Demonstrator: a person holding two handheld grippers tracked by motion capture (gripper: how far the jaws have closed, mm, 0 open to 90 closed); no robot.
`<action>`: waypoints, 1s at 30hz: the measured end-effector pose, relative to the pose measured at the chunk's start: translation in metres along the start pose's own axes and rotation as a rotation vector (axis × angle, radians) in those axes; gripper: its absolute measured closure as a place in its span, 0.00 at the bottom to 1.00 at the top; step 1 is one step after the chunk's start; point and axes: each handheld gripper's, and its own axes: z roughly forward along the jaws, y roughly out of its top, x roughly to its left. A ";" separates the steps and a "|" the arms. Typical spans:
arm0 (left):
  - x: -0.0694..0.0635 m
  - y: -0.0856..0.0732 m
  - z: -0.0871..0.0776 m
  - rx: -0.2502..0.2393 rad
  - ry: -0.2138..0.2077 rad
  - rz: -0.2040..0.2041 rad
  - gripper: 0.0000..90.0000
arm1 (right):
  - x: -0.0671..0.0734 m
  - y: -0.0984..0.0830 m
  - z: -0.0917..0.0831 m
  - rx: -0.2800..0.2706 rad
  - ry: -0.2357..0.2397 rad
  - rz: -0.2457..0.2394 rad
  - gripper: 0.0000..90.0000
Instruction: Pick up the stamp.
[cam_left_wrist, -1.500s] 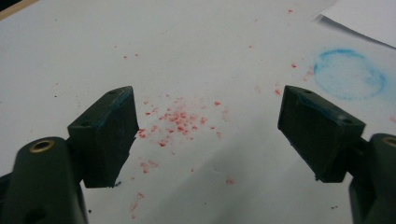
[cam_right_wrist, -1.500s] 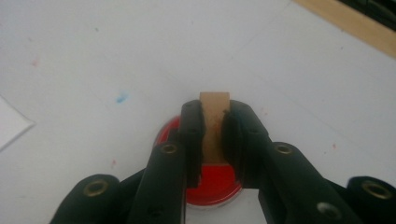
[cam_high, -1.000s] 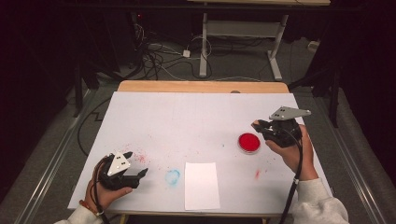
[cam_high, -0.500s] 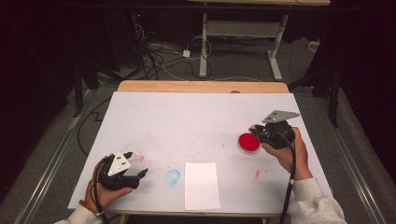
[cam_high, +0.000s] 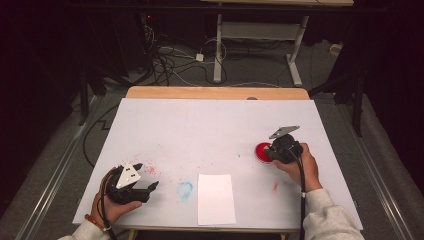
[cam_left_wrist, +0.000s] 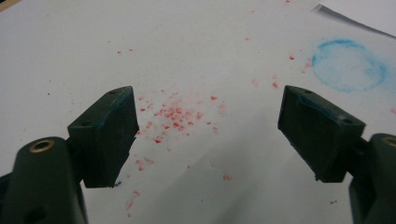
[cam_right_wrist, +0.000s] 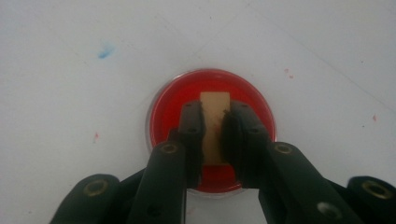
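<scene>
A round red dish (cam_high: 260, 151) (cam_right_wrist: 168, 107) sits on the right side of the white table cover (cam_high: 210, 125). My right gripper (cam_high: 272, 151) (cam_right_wrist: 215, 111) points down over the dish, shut on a small tan wooden block (cam_right_wrist: 215, 126). The block's end hangs above the dish's red middle; I cannot tell whether it touches. My left gripper (cam_high: 148, 176) (cam_left_wrist: 205, 112) rests low at the near left, held by a hand. Its jaws stand wide open with nothing between them, above a scatter of red specks (cam_left_wrist: 175, 116).
A white sheet of paper (cam_high: 216, 198) lies at the near middle edge. A blue ring-shaped stain (cam_high: 184, 189) (cam_left_wrist: 349, 64) marks the cover beside it. A small red smear (cam_high: 275, 186) lies near the right forearm. A wooden strip (cam_high: 215, 93) borders the far edge.
My right gripper has come down and to the left, from above and right of the red dish to directly over it. The left gripper has stayed where it was.
</scene>
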 end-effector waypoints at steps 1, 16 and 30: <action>0.000 0.000 0.000 0.001 -0.001 -0.001 0.22 | 0.000 0.000 0.000 0.000 0.000 0.000 0.85; -0.001 0.000 0.000 0.004 0.002 0.006 0.22 | 0.000 -0.004 0.004 -0.005 0.007 0.030 0.85; -0.002 0.001 0.002 0.017 0.013 0.004 0.22 | 0.003 -0.003 0.004 0.006 -0.013 0.014 0.85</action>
